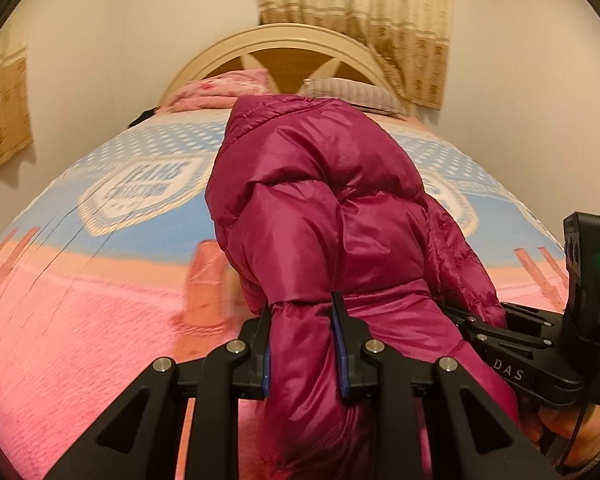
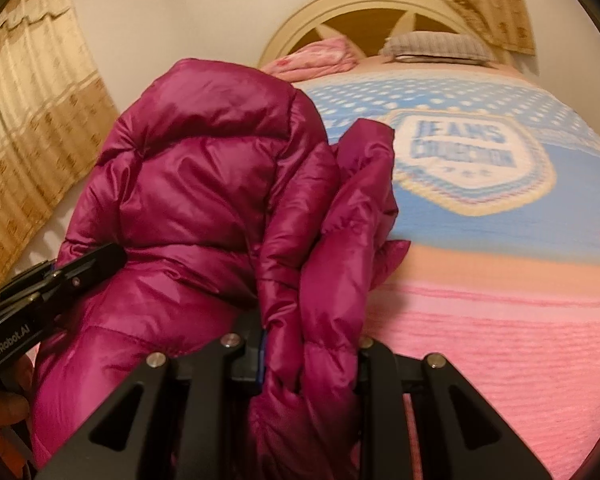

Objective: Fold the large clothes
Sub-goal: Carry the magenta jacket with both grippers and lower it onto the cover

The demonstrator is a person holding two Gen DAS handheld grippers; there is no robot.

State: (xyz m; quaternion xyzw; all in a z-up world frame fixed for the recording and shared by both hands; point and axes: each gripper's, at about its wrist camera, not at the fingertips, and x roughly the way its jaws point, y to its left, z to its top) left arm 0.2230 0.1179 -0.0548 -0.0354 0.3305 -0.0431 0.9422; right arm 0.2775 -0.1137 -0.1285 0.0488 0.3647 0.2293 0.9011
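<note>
Left gripper is clamped on a bunched fold of the magenta puffer jacket; right gripper is pinching another gathered fold of it, right pad buried in fabric. Jacket hangs lifted between your two grippers, over the near pink end of the bedspread, well short of the headboard. Judging by the sheen and puff, it's light, soft and slippery: it'll bulge back and slide, so grip on quilted seams or the hem, not mid-panel. Left view shows the jacket's full length running toward the headboard, plus your right gripper side-on and the hand under it. Right view shows a loose flap dangling on the headboard side, and the badge print on the bedspread that the left view half hides
</note>
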